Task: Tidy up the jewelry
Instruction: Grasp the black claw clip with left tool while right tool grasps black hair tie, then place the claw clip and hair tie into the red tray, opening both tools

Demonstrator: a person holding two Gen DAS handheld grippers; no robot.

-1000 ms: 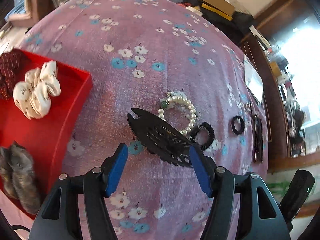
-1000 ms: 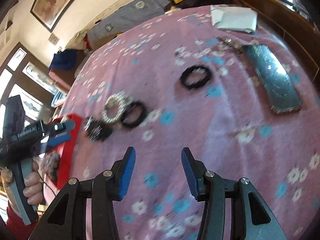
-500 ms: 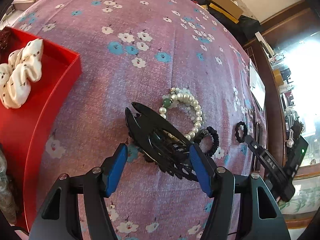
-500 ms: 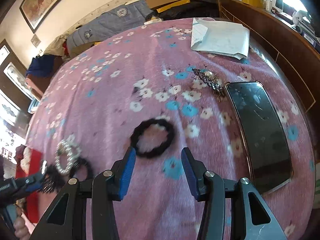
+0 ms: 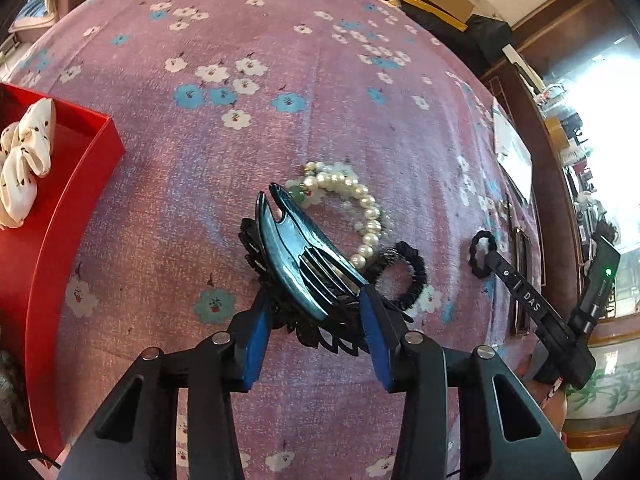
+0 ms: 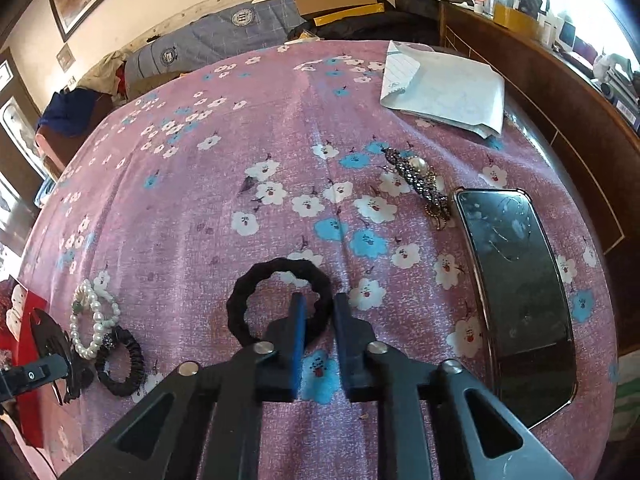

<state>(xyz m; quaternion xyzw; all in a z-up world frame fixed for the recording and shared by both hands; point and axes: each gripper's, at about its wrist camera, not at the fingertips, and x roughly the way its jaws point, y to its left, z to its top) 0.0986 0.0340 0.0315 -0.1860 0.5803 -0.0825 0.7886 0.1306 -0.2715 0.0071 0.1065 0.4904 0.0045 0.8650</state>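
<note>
My left gripper [image 5: 314, 312] is closed on a black hair claw clip [image 5: 296, 252], tilted up off the cloth. Behind it lie a pearl bracelet [image 5: 352, 204] and a black scrunchie [image 5: 404, 272]. My right gripper [image 6: 318, 316] has closed on the near side of a black hair tie [image 6: 280, 296] lying on the cloth; one finger is inside the ring, one outside. The right view also shows the pearl bracelet [image 6: 94, 316], the scrunchie [image 6: 120, 364] and the clip [image 6: 56, 344] at the left. A red box [image 5: 60, 216] at the left holds a white patterned scrunchie [image 5: 24, 160].
A purple flowered cloth [image 6: 280, 160] covers the table. A phone [image 6: 520, 292] lies at the right, a jewelled brooch [image 6: 420, 180] beside it, a white envelope [image 6: 444, 88] behind. Brown fur item [image 5: 12, 384] sits in the box. Wooden furniture runs along the right edge.
My left gripper closed on the claw clip and tilted it up. My right gripper moved forward to the black hair tie and closed on its rim.
</note>
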